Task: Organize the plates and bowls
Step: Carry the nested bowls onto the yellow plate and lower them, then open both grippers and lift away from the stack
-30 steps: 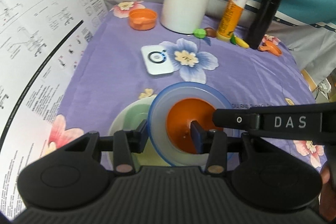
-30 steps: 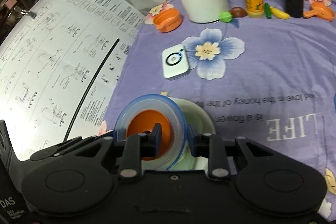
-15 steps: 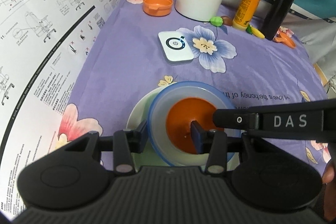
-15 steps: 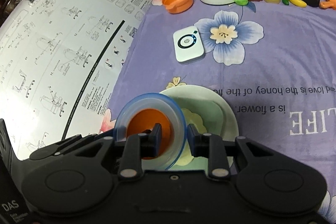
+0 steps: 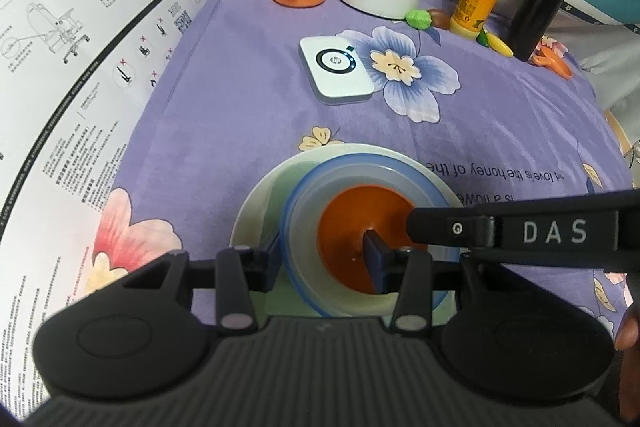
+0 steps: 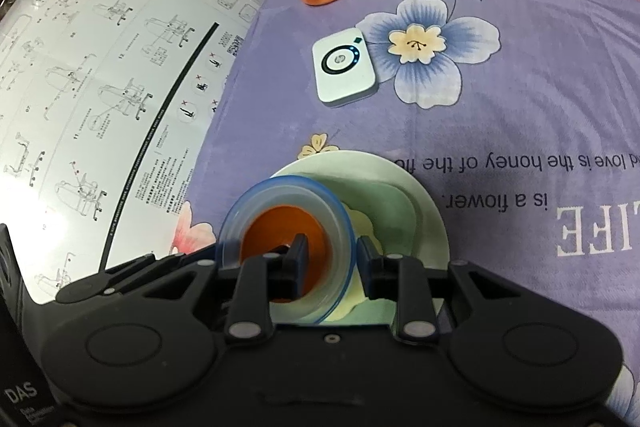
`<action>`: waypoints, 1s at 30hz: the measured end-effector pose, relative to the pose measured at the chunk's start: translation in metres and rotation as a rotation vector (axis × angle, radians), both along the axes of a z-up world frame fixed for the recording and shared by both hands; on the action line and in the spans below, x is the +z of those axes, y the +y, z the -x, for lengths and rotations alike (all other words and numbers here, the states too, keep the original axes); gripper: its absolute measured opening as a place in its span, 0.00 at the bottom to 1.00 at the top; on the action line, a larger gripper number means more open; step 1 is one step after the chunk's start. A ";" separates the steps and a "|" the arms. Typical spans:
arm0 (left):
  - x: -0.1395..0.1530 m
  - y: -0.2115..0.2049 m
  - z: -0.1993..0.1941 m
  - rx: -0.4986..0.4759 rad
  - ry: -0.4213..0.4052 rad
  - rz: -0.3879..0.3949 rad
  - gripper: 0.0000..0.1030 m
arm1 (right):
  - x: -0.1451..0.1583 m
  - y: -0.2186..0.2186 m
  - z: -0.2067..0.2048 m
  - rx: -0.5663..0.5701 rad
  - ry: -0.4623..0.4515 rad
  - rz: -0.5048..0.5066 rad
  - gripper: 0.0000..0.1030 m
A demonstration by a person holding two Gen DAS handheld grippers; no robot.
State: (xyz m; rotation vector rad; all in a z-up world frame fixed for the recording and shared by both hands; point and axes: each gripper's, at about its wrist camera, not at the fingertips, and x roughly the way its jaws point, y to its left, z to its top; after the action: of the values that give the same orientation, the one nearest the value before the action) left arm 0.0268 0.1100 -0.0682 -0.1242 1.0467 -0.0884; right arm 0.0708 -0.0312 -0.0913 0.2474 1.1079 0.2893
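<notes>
Gripping opposite walls of the blue-rimmed clear bowl with orange base point(image 5: 362, 227), both claws point(image 5: 320, 255) point(image 6: 330, 259) now hold it centred over the pale green plate point(image 6: 412, 195), ready for stacking.

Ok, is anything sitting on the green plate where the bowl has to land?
Nothing visible. The blue-rimmed bowl, gripped on opposite rims by the left gripper and right gripper, sits directly over the green plate; its exposed surface shows only a pale printed pattern.

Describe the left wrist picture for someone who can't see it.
Two handheld grippers, left gripper and right gripper, grip opposite rims of a blue-rimmed bowl with an orange bowl nested inside, above a pale green plate. Behind, a white device lies on a purple floral tablecloth.
</notes>
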 end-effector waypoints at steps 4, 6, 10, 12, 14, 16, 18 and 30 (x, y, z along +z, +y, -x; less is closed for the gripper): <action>-0.007 0.000 -0.004 0.002 0.012 0.003 0.40 | -0.006 0.000 -0.005 0.001 0.014 0.001 0.26; -0.010 -0.001 -0.005 0.000 0.014 0.003 0.42 | -0.009 0.000 -0.007 0.000 0.018 0.002 0.26; -0.013 -0.003 -0.005 -0.012 -0.004 0.008 0.51 | -0.012 0.002 -0.010 0.008 0.010 0.009 0.26; -0.013 -0.005 -0.006 -0.017 -0.013 0.003 0.53 | -0.013 0.002 -0.011 0.009 0.010 0.007 0.26; -0.013 -0.006 -0.006 -0.020 -0.019 -0.001 0.53 | -0.014 0.001 -0.012 0.009 0.011 0.004 0.26; -0.013 -0.007 -0.006 -0.021 -0.021 0.002 0.53 | -0.015 0.000 -0.012 0.007 0.012 0.000 0.26; -0.012 -0.007 -0.006 -0.021 -0.023 0.004 0.54 | -0.014 -0.001 -0.013 0.006 0.012 -0.004 0.26; 0.019 -0.008 0.011 0.021 -0.140 -0.063 0.99 | 0.010 -0.013 0.003 -0.016 -0.073 -0.027 0.38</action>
State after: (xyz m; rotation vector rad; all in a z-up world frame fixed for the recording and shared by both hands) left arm 0.0158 0.1022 -0.0492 -0.0707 0.9076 -0.0444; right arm 0.0680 -0.0437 -0.0814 0.2677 1.0300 0.2975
